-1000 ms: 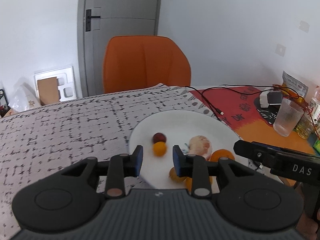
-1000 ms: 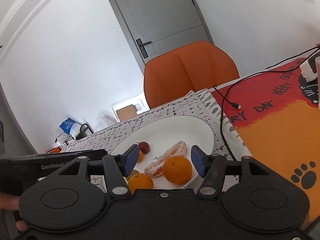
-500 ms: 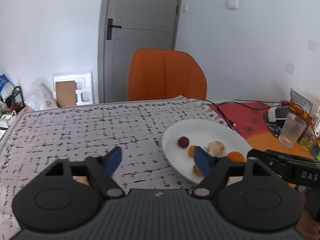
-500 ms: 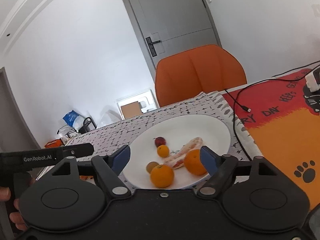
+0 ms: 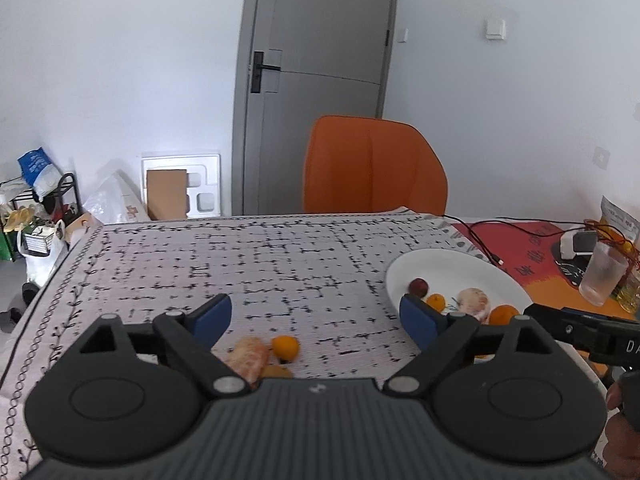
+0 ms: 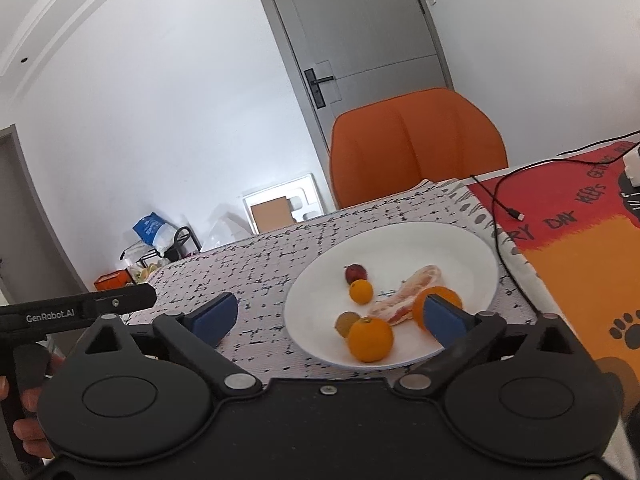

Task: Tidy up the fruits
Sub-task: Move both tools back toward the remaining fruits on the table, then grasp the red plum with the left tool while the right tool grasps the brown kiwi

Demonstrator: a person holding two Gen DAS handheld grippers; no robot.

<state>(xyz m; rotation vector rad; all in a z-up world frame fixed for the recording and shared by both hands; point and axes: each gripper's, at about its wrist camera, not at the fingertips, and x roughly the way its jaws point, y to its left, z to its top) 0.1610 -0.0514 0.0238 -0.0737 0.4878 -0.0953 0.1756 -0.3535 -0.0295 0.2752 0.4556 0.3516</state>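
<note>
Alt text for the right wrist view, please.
The open right gripper hovers at the near rim of a white plate holding two oranges, a small mandarin, a plum, peeled citrus segments and a kiwi, on a patterned tablecloth.

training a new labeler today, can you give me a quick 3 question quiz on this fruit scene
1. True or false: all the fruit is on the white plate.
2. Which fruit on the plate lies farthest from the right gripper? A) the dark red fruit B) the big orange C) the peeled citrus
3. Fill in: both grippers have their fingers ____.

Key:
1. False. A small orange and a peeled piece lie on the tablecloth, in front of the left gripper.
2. A
3. open
</note>
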